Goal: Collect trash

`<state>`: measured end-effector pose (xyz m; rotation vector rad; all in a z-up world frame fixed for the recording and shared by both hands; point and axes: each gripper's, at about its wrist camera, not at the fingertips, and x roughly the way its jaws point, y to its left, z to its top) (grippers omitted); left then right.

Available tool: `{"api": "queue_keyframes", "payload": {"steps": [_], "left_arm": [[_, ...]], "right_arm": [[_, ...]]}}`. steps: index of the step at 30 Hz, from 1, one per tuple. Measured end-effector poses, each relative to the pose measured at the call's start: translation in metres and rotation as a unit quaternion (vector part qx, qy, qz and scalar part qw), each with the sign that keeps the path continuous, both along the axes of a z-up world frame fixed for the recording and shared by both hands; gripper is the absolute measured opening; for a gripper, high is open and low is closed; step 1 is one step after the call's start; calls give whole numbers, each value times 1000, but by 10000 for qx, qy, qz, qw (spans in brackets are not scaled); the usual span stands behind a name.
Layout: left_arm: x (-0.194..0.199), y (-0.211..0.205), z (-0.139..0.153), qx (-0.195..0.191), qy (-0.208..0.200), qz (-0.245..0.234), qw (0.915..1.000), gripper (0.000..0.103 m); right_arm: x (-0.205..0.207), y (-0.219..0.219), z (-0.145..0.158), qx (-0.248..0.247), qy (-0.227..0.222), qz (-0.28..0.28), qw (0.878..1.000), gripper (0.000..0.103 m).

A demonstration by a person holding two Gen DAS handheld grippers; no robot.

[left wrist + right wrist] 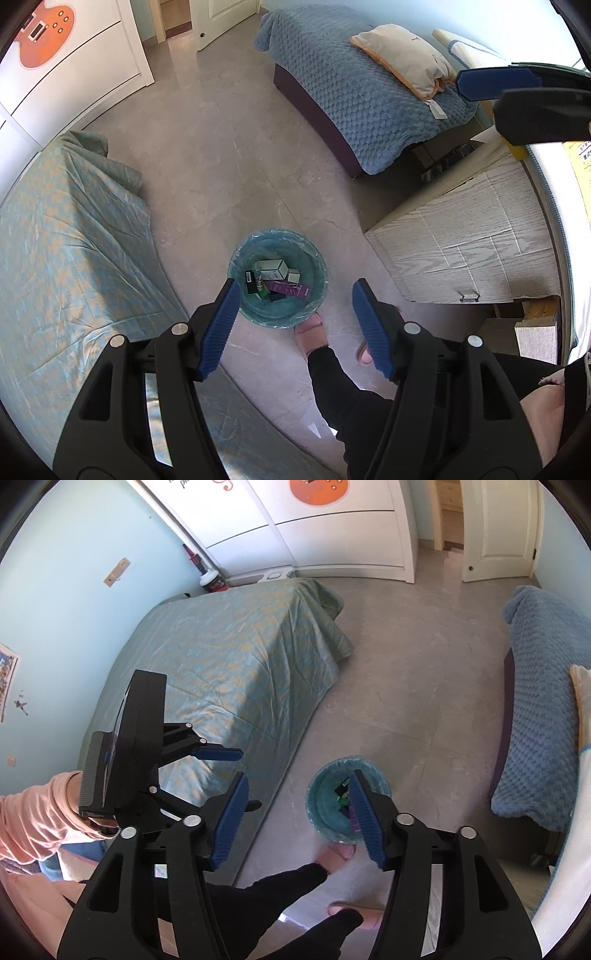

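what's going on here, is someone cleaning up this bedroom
A person is collecting trash with a two-finger gripper in each hand, standing over a small bin lined with a blue bag on the floor between two beds. The bin already holds several small boxes and wrappers. The left gripper hangs right above it, jaws open and empty; the right gripper is also open and holds nothing. The person's slippered feet are beside the bin.

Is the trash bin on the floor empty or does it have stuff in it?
Partly filled: the trash bin stands upright, with small boxes lying at its bottom.
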<state>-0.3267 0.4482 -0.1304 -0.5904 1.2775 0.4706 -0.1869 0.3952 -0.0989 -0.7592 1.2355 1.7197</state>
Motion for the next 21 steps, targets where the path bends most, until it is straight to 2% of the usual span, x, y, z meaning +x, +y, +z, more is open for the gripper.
{"api": "queue_keyframes", "payload": {"steps": [1, 3, 7, 9, 12, 17, 21], "left_arm": [[0, -1, 3, 7, -30, 0, 10000, 62], [1, -2, 10, 55, -97, 4, 9999, 71], [5, -9, 25, 173, -211, -91, 9996, 76], [10, -14, 31, 255, -227, -156, 9993, 80], [17, -19, 43, 428, -249, -282, 9984, 84], [39, -28, 69, 834, -428, -426, 9947, 94], [64, -33, 80, 996, -566, -540, 9919, 95]], "right_arm": [[1, -2, 2, 31, -2, -31, 10000, 65], [6, -9, 8, 100, -35, -107, 9999, 70], [16, -23, 20, 217, -37, -309, 9993, 74], [23, -31, 26, 285, -48, -464, 9985, 81], [35, -47, 39, 425, -58, -762, 9962, 86], [59, -77, 58, 574, -200, -1420, 9880, 90], [79, -102, 69, 658, -581, -1988, 9761, 90]]}}
